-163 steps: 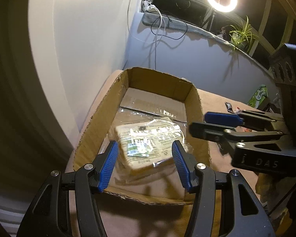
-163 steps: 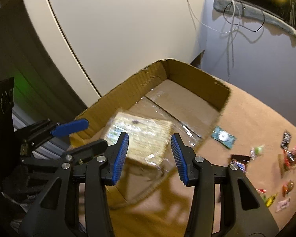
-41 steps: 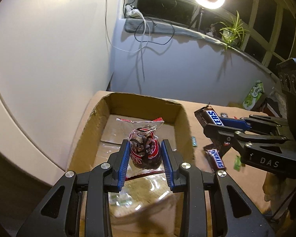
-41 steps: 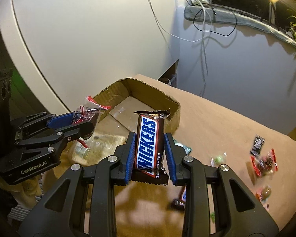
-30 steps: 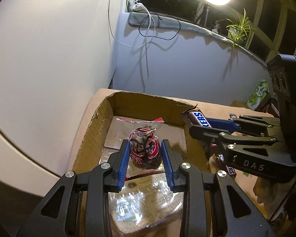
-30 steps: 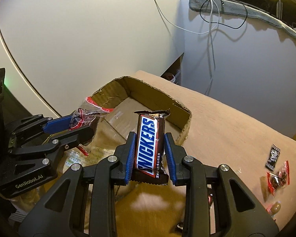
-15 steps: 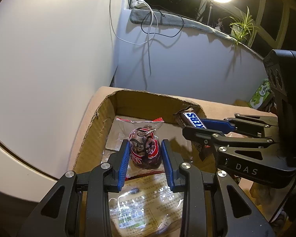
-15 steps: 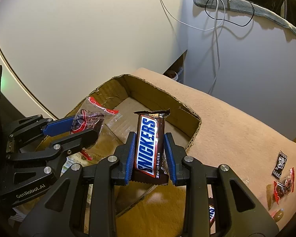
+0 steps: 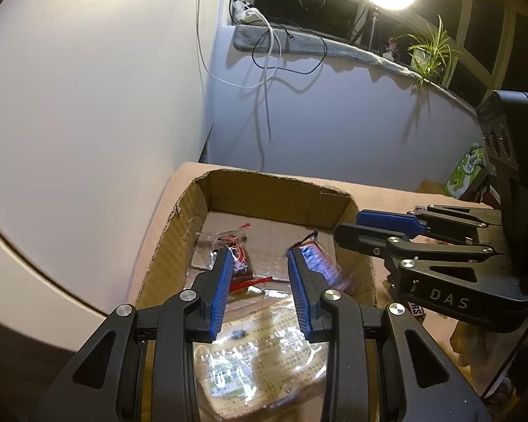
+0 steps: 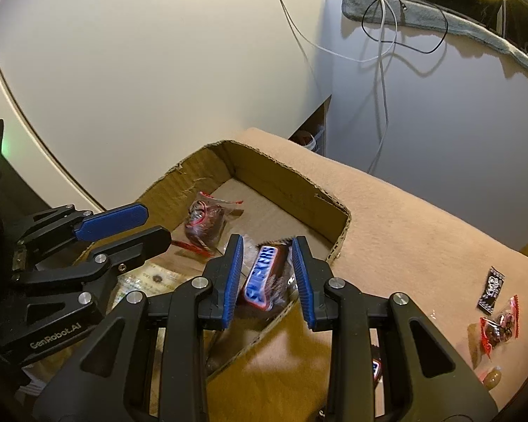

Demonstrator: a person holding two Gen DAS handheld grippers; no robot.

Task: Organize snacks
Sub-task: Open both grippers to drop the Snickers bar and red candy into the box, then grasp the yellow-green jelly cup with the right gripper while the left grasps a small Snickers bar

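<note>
An open cardboard box [image 9: 274, 190] [image 10: 288, 179] stands on the tan table. My left gripper [image 9: 260, 263] [image 10: 137, 225] is open above it. The clear red-trimmed snack packet [image 9: 237, 263] [image 10: 206, 219] lies loose inside the box. My right gripper [image 10: 267, 249] [image 9: 348, 228] is open over the box's right side. The Snickers bar [image 10: 264, 276] [image 9: 320, 263] is blurred between and below its jaws, dropping into the box. A large clear-wrapped cracker pack [image 9: 257, 355] [image 10: 148, 277] lies in the near part of the box.
Small wrapped sweets [image 10: 498, 320] lie on the table at the right. Another Snickers bar [image 9: 417, 309] lies on the table beside the box. A white wall and hanging cables [image 9: 267, 70] stand behind the box. A green packet [image 9: 464, 172] is at the far right.
Both grippers have opened. The red-trimmed packet has dropped from my left gripper into the box and the Snickers bar has left my right gripper and falls into the box.
</note>
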